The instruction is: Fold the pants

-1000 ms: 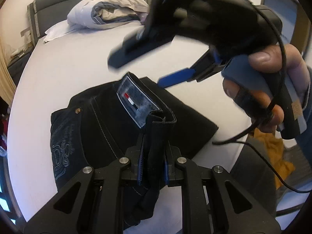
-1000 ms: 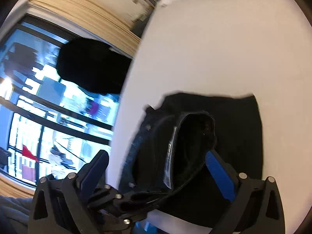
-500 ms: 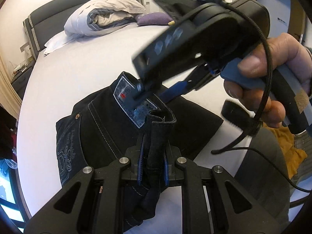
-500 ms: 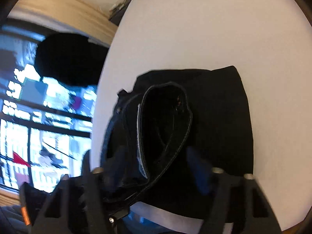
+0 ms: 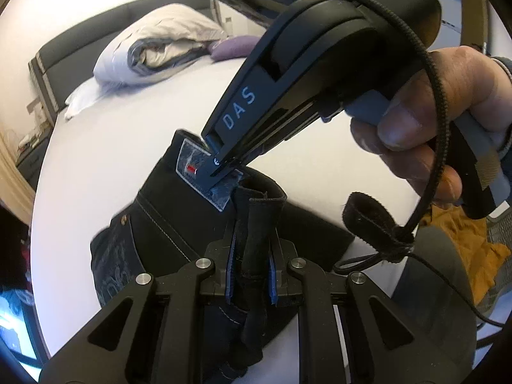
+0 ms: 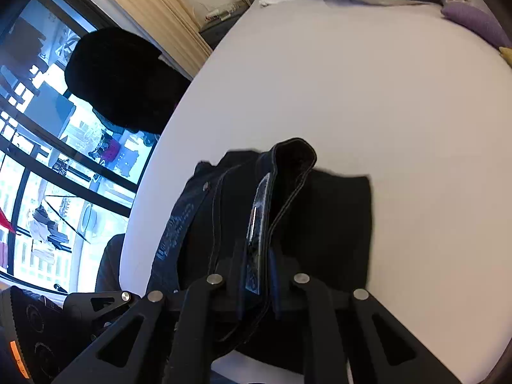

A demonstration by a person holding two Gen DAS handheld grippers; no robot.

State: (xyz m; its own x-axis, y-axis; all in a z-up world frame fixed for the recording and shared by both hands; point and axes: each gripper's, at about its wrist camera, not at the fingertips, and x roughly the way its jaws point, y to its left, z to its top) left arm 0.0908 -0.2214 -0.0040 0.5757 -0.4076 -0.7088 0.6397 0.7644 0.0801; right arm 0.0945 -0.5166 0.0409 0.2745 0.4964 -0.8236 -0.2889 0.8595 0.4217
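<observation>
Our left tongs are clamped on a fold of the dark pants, lying on the bed. Our right tongs, at 12 o'clock from the left, pinch the waistband at its label.

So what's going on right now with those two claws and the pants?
Left claw shut on pants waistband. Right claw shut on waistband at the label. Pants bunched on bed. Nothing in the way.

White bed, rumpled duvet, purple cushion, window
</observation>
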